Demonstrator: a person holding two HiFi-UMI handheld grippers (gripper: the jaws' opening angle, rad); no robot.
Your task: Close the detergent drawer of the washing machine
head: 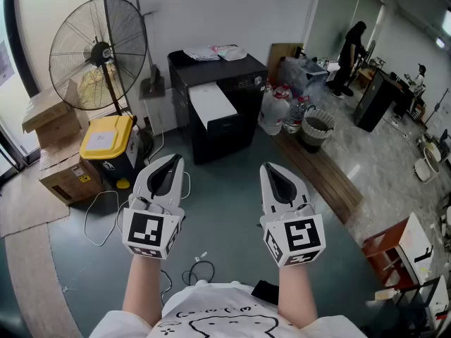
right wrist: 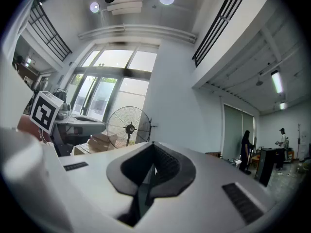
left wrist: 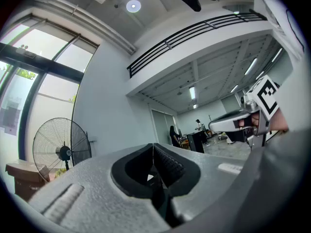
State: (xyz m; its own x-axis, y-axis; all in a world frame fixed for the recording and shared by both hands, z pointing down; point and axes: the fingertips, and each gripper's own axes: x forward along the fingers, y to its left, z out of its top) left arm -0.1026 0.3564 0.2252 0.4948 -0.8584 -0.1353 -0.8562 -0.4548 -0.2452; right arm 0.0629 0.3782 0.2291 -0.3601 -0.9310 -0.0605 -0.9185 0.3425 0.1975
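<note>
Drawer and washing machine cannot be identified in any of my three views, so I cannot place them, and I judge the task not begun. Nearest, my left tongs [head: 170,162] and right tongs [head: 275,169] are held side by side, about level, above the floor [head: 225,203], each with jaws pressed together on nothing. Beyond stand a yellow box [head: 106,138], a black cabinet [head: 232,104] that I cannot call the machine, and a fan [head: 97,51], with a person [head: 350,48] farthest off. Finding, reaching and pushing the drawer all remain to be done.
</note>
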